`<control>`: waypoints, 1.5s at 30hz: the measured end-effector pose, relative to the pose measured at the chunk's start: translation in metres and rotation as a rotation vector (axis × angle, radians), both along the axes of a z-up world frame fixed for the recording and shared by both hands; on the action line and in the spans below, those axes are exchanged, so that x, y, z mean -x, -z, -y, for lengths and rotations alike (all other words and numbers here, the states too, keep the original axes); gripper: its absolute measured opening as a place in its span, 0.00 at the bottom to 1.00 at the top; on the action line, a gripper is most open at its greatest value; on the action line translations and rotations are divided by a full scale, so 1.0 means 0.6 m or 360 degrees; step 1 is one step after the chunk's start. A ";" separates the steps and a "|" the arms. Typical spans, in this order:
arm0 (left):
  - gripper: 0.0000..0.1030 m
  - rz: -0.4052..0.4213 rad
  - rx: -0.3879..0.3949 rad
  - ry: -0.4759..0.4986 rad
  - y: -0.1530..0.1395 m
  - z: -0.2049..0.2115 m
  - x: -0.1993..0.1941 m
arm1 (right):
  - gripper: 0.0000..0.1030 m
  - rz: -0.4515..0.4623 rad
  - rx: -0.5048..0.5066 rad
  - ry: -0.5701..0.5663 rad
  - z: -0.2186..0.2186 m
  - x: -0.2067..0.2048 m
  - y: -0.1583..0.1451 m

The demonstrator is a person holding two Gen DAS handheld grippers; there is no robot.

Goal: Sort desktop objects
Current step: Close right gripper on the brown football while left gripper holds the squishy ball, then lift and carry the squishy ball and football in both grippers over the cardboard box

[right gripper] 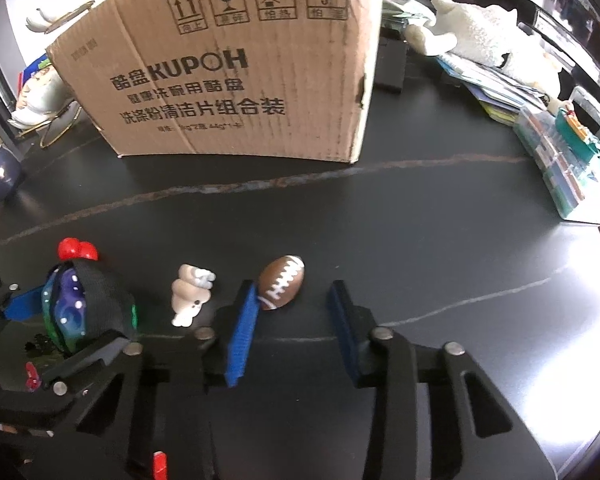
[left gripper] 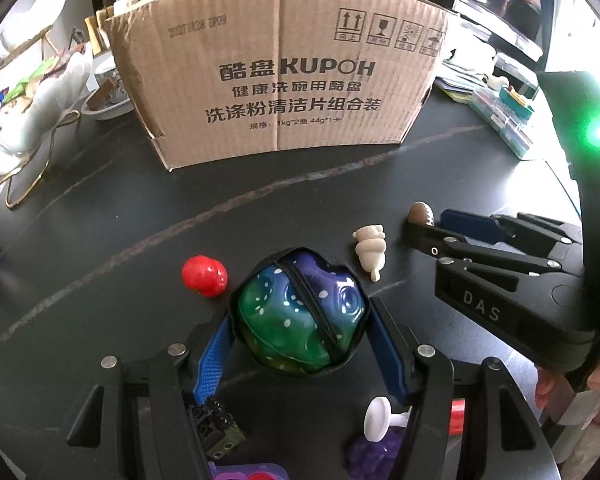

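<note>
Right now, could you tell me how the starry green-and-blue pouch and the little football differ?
The pouch looks much bigger than the football. The pouch is glossy green fading to purple, with white dots and a black zip; the football is brown with white laces. The pouch sits clamped between the pads of the left hand-held gripper, while the football lies ungripped on the dark table. Both are rounded and sit in front of the cardboard box.

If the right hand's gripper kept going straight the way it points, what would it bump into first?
Probably the toy football, lying just ahead by the tips of its open fingers; exact depth is unclear.
</note>
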State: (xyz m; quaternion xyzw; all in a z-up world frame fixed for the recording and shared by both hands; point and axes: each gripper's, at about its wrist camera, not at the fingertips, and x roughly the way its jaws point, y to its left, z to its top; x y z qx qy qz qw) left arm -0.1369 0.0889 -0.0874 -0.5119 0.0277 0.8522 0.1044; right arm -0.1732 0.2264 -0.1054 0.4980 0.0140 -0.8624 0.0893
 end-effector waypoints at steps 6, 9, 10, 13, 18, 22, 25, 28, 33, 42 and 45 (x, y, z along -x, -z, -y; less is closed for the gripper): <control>0.58 0.0005 0.0002 -0.0010 -0.001 0.000 -0.003 | 0.18 -0.0027 -0.0020 -0.0002 0.008 -0.003 -0.013; 0.58 0.0006 -0.0005 -0.0013 -0.001 0.000 -0.004 | 0.18 -0.0034 -0.0012 0.0006 0.005 -0.005 -0.018; 0.58 0.0006 -0.0007 -0.0013 -0.001 0.000 -0.005 | 0.18 -0.0037 -0.0012 0.0009 0.005 -0.006 -0.020; 0.58 -0.0012 -0.0018 -0.0018 -0.009 0.001 -0.008 | 0.18 -0.0048 -0.0014 0.0016 0.003 -0.009 -0.025; 0.58 -0.0042 -0.0022 -0.0010 -0.025 0.001 -0.014 | 0.18 -0.0068 -0.0003 0.0019 0.003 -0.017 -0.035; 0.58 -0.0056 -0.0033 -0.0010 -0.038 0.006 -0.021 | 0.18 -0.0084 0.0000 0.0012 0.006 -0.024 -0.045; 0.58 -0.0074 -0.0029 -0.0014 -0.049 0.010 -0.029 | 0.18 -0.0105 -0.0005 0.0008 0.010 -0.031 -0.055; 0.58 -0.0090 -0.0021 -0.0029 -0.059 0.016 -0.036 | 0.18 -0.0120 0.0007 0.0011 0.011 -0.039 -0.065; 0.58 -0.0138 -0.0036 -0.0042 -0.080 0.027 -0.048 | 0.18 -0.0160 0.0019 0.0014 0.013 -0.054 -0.088; 0.58 -0.0237 -0.0045 -0.0068 -0.125 0.043 -0.061 | 0.18 -0.0241 0.0040 -0.0002 0.021 -0.078 -0.136; 0.58 -0.0245 -0.0053 -0.0082 -0.142 0.051 -0.062 | 0.18 -0.0272 0.0045 -0.0013 0.023 -0.085 -0.158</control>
